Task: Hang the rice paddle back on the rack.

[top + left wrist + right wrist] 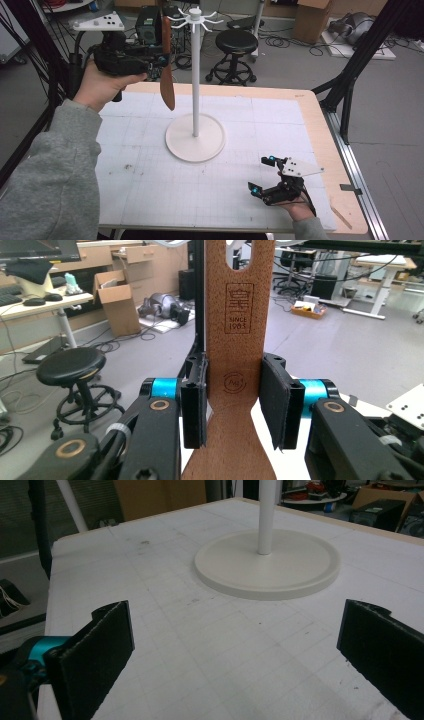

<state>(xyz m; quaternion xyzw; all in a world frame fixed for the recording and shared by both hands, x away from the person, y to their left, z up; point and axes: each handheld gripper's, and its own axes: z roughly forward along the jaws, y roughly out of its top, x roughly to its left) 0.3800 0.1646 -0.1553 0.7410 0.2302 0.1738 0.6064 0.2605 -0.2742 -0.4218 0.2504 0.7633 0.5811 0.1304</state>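
Wooden spatula (167, 60) hangs vertical, long axis up-down: handle end with its hanging hole at the top, broad blade at the bottom, over the far left part of the desk (150, 185).

Left claw (162, 61) is raised above the desk's far left corner and grips the spatula at the lower handle, just above where it flares into the blade. In the left gripper view both pads (275, 400) press flat on the handle's two edges, gap only as wide as the handle. The blade hangs below the claw, free of the desk. The hole end rises above the claw to about the level of the hook ring on the white stand (195, 80), just left of the pole. Can't tell if the hole has caught a hook.

Burned into the handle: a crest-like stamp with "SINCE 1963" under it, and a small round logo lower down, unreadable.

Right claw (262, 175) sits low over the near right of the desk, jaws wide apart, nothing between them. Stand base (267, 562) lies ahead of it, well apart.
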